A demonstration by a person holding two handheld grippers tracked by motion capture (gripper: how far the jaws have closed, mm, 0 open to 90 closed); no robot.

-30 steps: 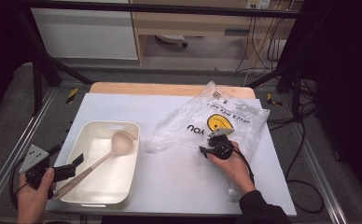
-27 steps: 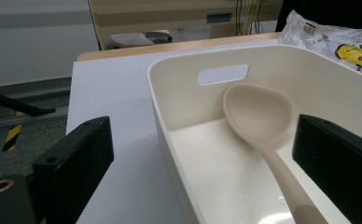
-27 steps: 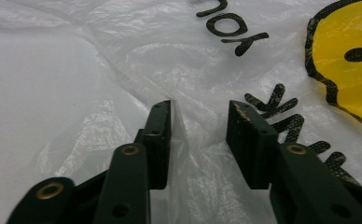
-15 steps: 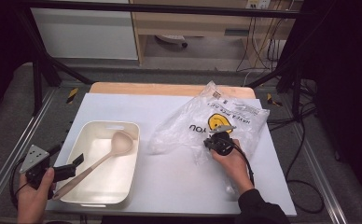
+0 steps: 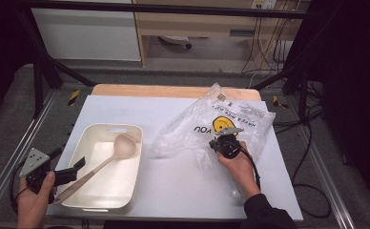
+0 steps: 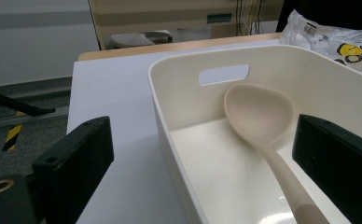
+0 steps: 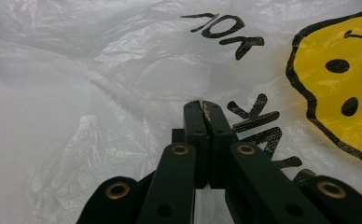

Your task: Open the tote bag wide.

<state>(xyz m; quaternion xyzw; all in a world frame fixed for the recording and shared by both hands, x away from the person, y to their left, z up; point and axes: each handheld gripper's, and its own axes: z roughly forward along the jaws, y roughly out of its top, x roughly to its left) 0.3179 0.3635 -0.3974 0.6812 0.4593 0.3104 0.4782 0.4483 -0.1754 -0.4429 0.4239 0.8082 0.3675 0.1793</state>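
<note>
A clear plastic bag [image 5: 231, 121] printed with a yellow smiley and black letters lies crumpled on the right of the white table. My right gripper [image 5: 220, 138] rests on it; in the right gripper view its jaws are pressed together [image 7: 202, 108] with a fold of the bag [image 7: 123, 60] pinched at the tips. A cream plastic bin [image 5: 95, 143] stands at the left with a beige spoon [image 5: 118, 150] lying in it. My left gripper [image 5: 73, 168] is open at the bin's near left corner; the bin wall [image 6: 170, 116] and the spoon handle [image 6: 281, 163] lie between its jaws.
The white mat [image 5: 183, 186] covers a wooden table whose far edge [image 5: 173, 90] shows. Metal frame rails [image 5: 11, 157] run along both sides, and cables [image 5: 312, 143] trail off the right edge. Shelving stands beyond the table.
The right hand has edged slightly forward and right on the bag. The left gripper, bin and spoon have stayed put.
</note>
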